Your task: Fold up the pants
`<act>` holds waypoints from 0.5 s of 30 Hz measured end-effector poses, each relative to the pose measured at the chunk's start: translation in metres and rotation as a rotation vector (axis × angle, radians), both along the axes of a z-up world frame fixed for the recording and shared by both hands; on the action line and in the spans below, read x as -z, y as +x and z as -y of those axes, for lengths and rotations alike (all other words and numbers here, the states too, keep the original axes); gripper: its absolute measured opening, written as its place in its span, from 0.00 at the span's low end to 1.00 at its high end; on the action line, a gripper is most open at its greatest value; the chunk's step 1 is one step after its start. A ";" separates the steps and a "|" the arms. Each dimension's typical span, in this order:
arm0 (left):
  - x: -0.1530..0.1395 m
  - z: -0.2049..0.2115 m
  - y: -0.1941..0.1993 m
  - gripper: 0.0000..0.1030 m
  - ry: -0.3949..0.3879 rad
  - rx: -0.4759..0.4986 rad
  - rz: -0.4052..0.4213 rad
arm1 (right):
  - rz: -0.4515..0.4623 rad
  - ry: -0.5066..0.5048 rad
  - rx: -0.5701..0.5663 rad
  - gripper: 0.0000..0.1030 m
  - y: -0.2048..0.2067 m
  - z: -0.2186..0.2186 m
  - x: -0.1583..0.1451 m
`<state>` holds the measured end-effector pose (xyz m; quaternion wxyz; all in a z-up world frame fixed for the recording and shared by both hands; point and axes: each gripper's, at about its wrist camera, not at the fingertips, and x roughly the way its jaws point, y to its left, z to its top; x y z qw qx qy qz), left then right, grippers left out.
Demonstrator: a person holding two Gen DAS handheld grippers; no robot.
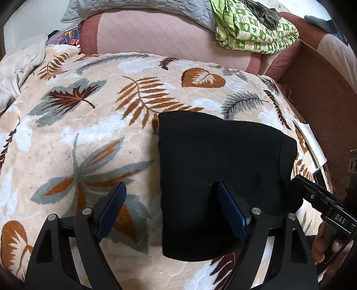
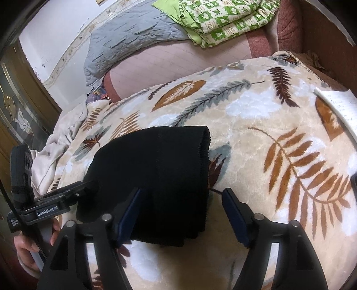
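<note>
On the blanket (image 1: 93, 125) your pants (image 1: 218, 169) lie folded in a black block; your left gripper (image 1: 171, 196) and right gripper (image 2: 183, 200) hover spread, holding nothing.

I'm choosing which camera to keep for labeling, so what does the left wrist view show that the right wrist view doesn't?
Only the left wrist view shows the dark garment lying on the green quilt. Only the right wrist view shows the wooden cabinet and the pants' ribbed cuff. Both show the folded black pants, the leaf-patterned blanket, and both hand-held grippers open.
</note>
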<state>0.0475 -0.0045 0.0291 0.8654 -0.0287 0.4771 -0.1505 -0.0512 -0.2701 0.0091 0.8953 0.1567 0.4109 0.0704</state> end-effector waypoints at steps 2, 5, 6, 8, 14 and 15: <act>0.000 -0.003 0.002 0.82 -0.015 0.003 -0.010 | -0.004 0.002 -0.002 0.74 0.002 0.000 0.001; 0.001 -0.005 0.005 0.82 -0.026 0.007 -0.017 | -0.011 0.003 0.000 0.74 0.005 0.000 0.003; 0.001 -0.005 0.005 0.82 -0.029 0.006 -0.019 | -0.013 0.004 -0.001 0.74 0.007 -0.001 0.003; 0.002 -0.005 0.006 0.82 -0.038 0.008 -0.025 | -0.014 0.002 -0.004 0.74 0.007 -0.002 0.004; 0.005 0.000 0.009 0.82 -0.046 0.025 -0.035 | -0.015 -0.009 -0.011 0.77 0.011 -0.002 0.003; 0.005 0.000 0.010 0.82 -0.050 0.025 -0.037 | -0.015 -0.006 -0.010 0.77 0.011 -0.002 0.004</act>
